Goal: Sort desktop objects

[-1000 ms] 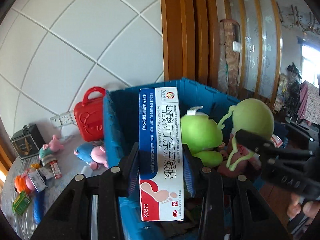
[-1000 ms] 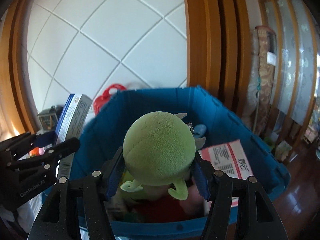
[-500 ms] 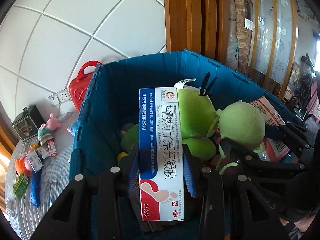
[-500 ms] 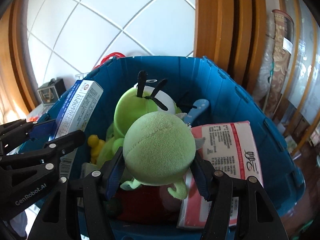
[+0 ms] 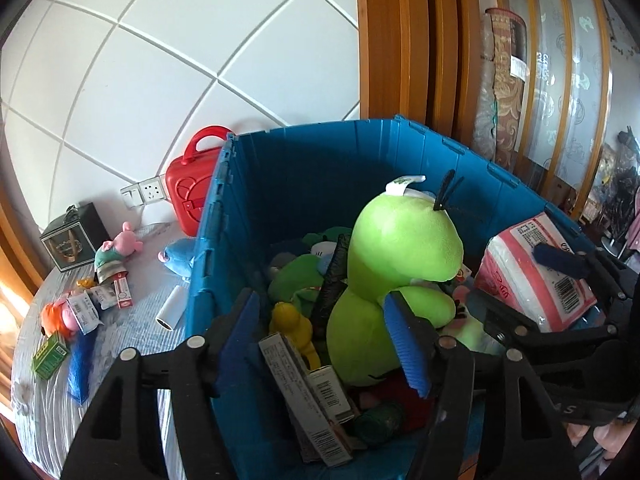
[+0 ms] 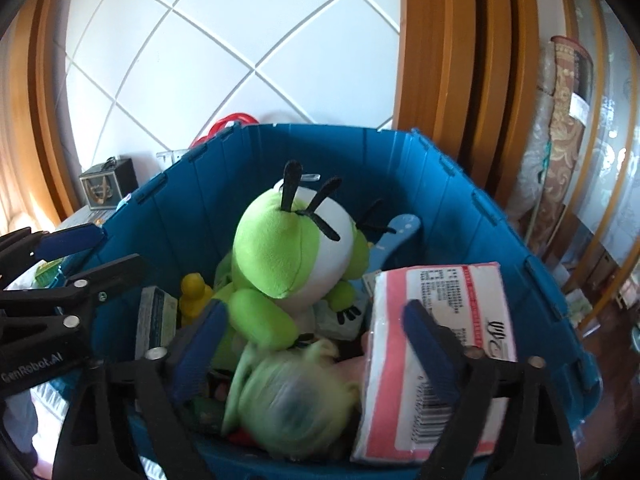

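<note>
Over the blue bin, my left gripper has its jaws opening, and its pads touch nothing. The white and blue medicine box lies loose in the bin below them. My right gripper is also opening wide. Beneath it the small green plush is free of the pads and blurred. A large green plush sits in the bin's middle, and a pink tissue pack lies at its right. The left gripper shows at the left of the right wrist view.
To the left of the bin, a red case and a dark box stand by the wall on the grey tablecloth. On the cloth lie a pink pig toy, a white roll, a green box and several small packs.
Both grippers dropped lower over the bin and opened. The medicine box left the left gripper and landed in the bin. The small green plush fell from the right gripper.
</note>
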Demonstrator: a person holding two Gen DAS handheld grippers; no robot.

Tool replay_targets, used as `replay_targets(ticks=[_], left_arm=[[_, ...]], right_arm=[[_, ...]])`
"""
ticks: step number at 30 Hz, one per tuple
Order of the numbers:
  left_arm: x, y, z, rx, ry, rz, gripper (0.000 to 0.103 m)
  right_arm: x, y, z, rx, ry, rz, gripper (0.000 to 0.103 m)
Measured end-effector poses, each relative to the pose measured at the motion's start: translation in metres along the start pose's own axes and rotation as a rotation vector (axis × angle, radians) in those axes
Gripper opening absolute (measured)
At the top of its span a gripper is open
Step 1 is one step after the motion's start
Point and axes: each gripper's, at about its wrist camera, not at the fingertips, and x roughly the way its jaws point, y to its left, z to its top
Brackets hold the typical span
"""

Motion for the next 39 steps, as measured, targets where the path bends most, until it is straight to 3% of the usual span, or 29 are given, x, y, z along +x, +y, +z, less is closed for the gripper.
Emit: replay_targets(ticks=[10, 12, 13, 17, 23, 29, 39], left_arm=[[-0.066, 0.026, -0.010, -0.007, -0.141, -0.036, 0.086], [-0.080, 0.031, -0.015, -0.010, -0.170, -0.031, 0.101], [-0.088, 0.034, -0.020, -0.010, -0.186, -0.018, 0.103], [-0.111, 0.040, -0.035, 0.000, -0.221, 0.050, 0.103], [-0.126, 0.052, -0.050, -0.015, -0.174, -0.057, 0.103], [-0.140, 0.049, -0.061, 0.012, -0.157, -0.074, 0.103], [-0.155, 0.055, -0.067, 0.002, -0.162, -0.093, 0.103]], right_arm=[[-0.062, 0.022, -0.010, 0.033, -0.058, -0.057, 0.103], [-0.076, 0.032, -0.014, 0.041, -0.063, -0.067, 0.103], [-0.081, 0.035, -0.015, 0.047, -0.066, -0.075, 0.103], [-0.102, 0.049, -0.022, 0.079, -0.068, -0.102, 0.103], [-0.125, 0.070, -0.035, 0.095, -0.042, -0.132, 0.103], [-0.134, 0.075, -0.046, 0.142, 0.003, -0.174, 0.103], [-0.147, 0.075, -0.051, 0.163, -0.003, -0.215, 0.103]])
